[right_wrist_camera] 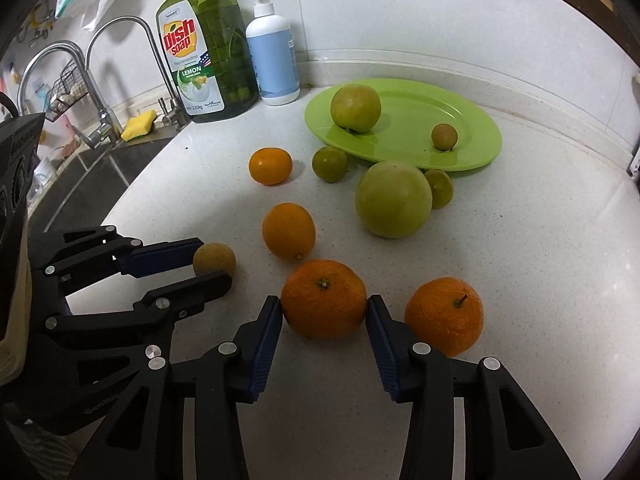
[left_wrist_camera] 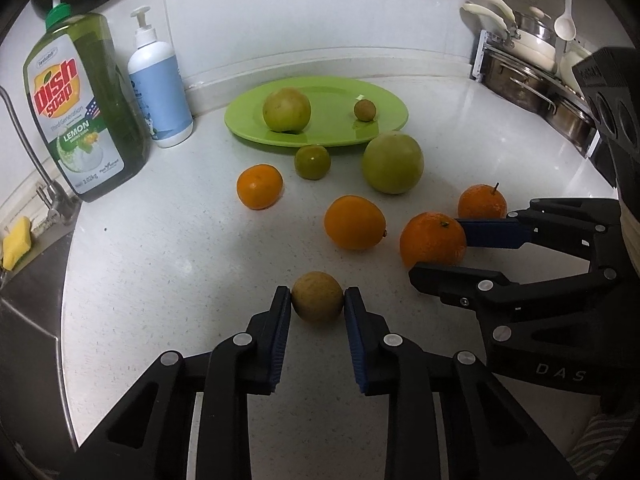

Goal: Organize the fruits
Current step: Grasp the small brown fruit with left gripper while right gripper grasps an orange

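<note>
**Both grippers clamped on fruit, green plate at the back**

At the far left of the left wrist view, a yellow sponge (left_wrist_camera: 16, 242) lies by the sink edge below a chrome tap (left_wrist_camera: 38, 176). In the upper left stand a tall green dish soap bottle (left_wrist_camera: 82, 108) and, just beside it, a white pump bottle with a blue label (left_wrist_camera: 160, 80). The speckled white surface (left_wrist_camera: 160, 264) carries the fruit.

Left of centre sits a small round orange mandarin (left_wrist_camera: 260, 186), with a small dark green citrus (left_wrist_camera: 312, 161) near it, just in front of the flat lime-green plastic plate (left_wrist_camera: 332, 98). Two fruits rest on the plate: a yellow-green apple-sized fruit (left_wrist_camera: 286, 109) on its left part and a tiny brownish-green fruit (left_wrist_camera: 364, 110) toward its right.

At bottom centre the left gripper (left_wrist_camera: 317, 304) has its jaws pressed against both sides of a small dull yellow-brown round fruit (left_wrist_camera: 317, 296), which rests on the surface. Above it lies a smooth oval orange fruit (left_wrist_camera: 354, 222), and farther up a large pale green round fruit (left_wrist_camera: 392, 163) near the plate rim.

At the right, the right gripper (right_wrist_camera: 324, 312) is clenched on a rough-skinned orange with a green stem scar (right_wrist_camera: 323, 299); another orange with a short stalk (right_wrist_camera: 444, 316) sits just beside its right jaw. Steel pots (left_wrist_camera: 528, 76) fill the upper right corner.
</note>
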Tool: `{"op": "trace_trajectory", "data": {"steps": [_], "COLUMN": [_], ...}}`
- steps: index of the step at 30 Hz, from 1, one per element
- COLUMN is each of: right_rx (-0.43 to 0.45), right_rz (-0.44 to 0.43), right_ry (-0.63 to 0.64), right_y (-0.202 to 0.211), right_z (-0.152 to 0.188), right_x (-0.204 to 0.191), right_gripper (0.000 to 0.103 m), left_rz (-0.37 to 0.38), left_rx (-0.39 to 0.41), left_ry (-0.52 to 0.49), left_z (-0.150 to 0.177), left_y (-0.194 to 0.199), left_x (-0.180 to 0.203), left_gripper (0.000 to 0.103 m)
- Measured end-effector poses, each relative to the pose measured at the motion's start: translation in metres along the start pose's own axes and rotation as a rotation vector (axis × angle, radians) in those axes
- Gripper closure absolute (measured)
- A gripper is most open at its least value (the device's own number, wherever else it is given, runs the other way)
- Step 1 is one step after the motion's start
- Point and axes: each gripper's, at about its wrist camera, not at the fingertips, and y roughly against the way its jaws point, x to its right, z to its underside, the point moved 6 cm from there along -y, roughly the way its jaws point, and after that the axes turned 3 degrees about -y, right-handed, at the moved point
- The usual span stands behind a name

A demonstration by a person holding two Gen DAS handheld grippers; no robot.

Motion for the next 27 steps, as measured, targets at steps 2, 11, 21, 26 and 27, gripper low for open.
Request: {"op": "trace_trajectory", "data": {"steps": [2, 11, 21, 26, 27], "right_rx": [0.000, 0.013, 0.062, 0.084, 0.091], "right_rz": [-0.002, -0.004, -0.006, -0.011, -0.007], "right_ry": [-0.003, 0.012, 0.017, 0.003, 0.003], "right_y": [0.000, 0.004, 0.022, 0.035, 0.038], "right_z": [0.001, 0.000, -0.004, -0.007, -0.008], "right_x": [0.000, -0.004, -0.006, -0.003, -0.003], "right_gripper": [0.059, 0.059, 0.059, 0.059, 0.059], "left_rz": [-0.001, -0.012, -0.053, -0.070, -0.081], "left_rx": [0.002, 0.025, 0.078, 0.103, 0.111], "left_ry": [0.006, 0.021, 0.037, 0.060, 0.065], "left_z": [0.000, -0.001, -0.007, -0.013, -0.016], "left_y": [0.001, 0.012, 0.038, 0.052, 0.056], "left_x": [-0.001, -0.002, -0.001, -0.001, -0.002], "left_gripper": [0.075, 0.076, 0.075, 0.075, 0.075]}}
